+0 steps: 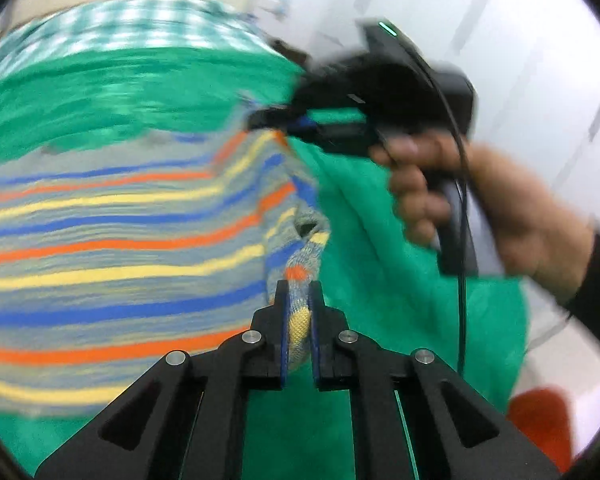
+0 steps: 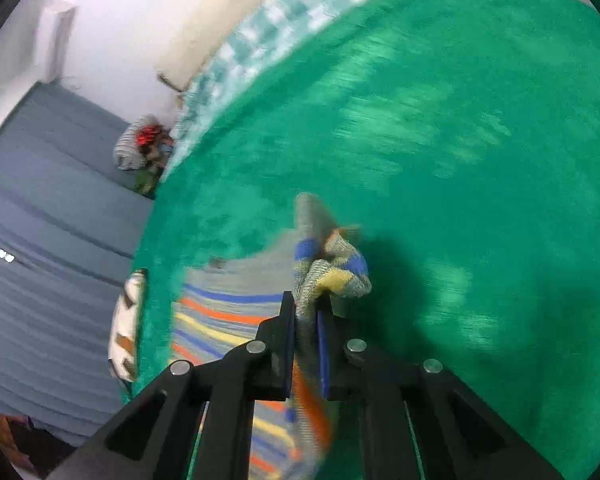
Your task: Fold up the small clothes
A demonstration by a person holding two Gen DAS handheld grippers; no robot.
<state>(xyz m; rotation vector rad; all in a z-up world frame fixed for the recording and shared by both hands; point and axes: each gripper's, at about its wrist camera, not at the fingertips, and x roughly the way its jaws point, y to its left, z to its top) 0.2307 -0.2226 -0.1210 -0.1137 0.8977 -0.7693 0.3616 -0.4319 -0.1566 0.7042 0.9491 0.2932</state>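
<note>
Over the green blanket (image 2: 440, 120), both grippers hold the striped garment (image 1: 120, 240) by its edge — the left gripper (image 1: 299, 300) pinches a bunched corner between its fingers, and the right gripper (image 2: 306, 312) pinches another, fingers pressed tight on the knit. Most of the garment lies spread on the blanket. To fold well, I'd judge both corners should travel together, level and taut, so the edge lands square — letting go only once the cloth lies flat.
</note>
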